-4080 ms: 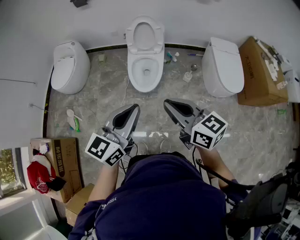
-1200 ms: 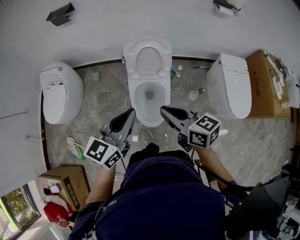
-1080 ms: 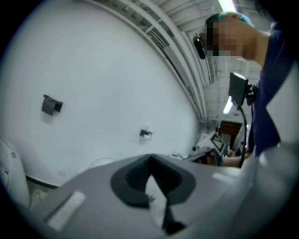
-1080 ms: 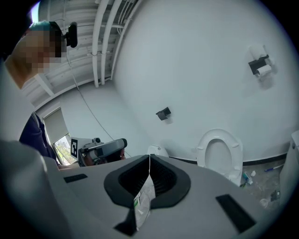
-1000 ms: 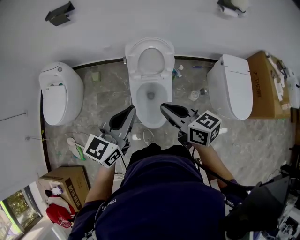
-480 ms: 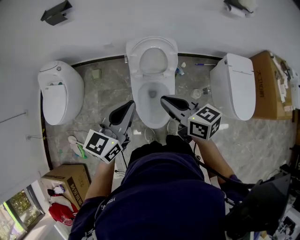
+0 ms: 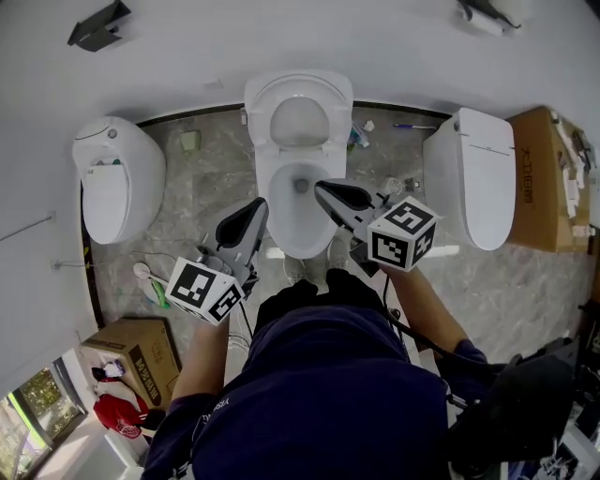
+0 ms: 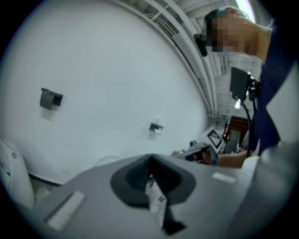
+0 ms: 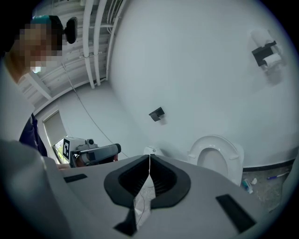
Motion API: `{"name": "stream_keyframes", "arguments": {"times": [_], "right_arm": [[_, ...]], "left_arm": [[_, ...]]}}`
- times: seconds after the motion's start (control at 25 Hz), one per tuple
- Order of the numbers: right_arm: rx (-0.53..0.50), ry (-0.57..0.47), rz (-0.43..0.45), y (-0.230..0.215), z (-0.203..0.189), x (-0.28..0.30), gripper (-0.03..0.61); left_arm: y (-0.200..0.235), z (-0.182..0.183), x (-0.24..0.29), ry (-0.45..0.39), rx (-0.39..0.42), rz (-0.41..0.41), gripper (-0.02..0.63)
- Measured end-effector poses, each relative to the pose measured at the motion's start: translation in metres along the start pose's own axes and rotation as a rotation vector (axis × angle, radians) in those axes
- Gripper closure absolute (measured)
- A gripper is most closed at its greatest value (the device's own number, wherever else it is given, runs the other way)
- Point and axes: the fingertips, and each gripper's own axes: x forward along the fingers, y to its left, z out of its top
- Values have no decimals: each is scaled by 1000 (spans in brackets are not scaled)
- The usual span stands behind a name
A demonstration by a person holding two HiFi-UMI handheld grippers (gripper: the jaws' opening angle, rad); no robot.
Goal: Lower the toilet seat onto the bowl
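Note:
The middle white toilet has its ring seat [image 7: 298,112] standing raised against the wall, above the uncovered bowl [image 7: 281,220]. In the right gripper view the raised seat [image 9: 216,154] shows to the right of the jaws. My left gripper [image 7: 255,208] hovers at the bowl's front left, shut and holding nothing. Over the bowl's front right is my right gripper [image 7: 323,190], also shut and holding nothing. Neither touches the toilet. Each gripper's own view shows its jaws meeting, left gripper [image 8: 150,161] and right gripper [image 9: 149,161].
A closed toilet [image 7: 108,178] stands to the left and another closed toilet [image 7: 480,178] to the right. Cardboard boxes sit at the far right [image 7: 553,178] and lower left [image 7: 131,352]. Small bottles and litter [image 7: 361,136] lie by the wall. A paper holder [image 7: 487,14] hangs above.
The person has stepped closer to the middle toilet, and both grippers now hang over the front of the bowl. Both stay shut.

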Motion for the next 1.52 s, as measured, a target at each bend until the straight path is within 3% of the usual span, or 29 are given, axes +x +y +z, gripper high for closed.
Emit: {"name": "stream_keyframes", "arguments": {"times": [0.2,0.72,0.84,1.52], "right_arm": [[5,-41,-20,-60,12,1,571],[0,-8,-144,-206,17,40,566],[-3,4,-163,-235,21,51,488],[-62,93,-283,-338,12,113,419]], "left_arm": [[-3,-2,29,21,-19,32,612],[0,-19,56,86,-62,142,612],[-1,-23,59,93,-70,165,612],[16,-42,56,150,-105,230,612]]}}
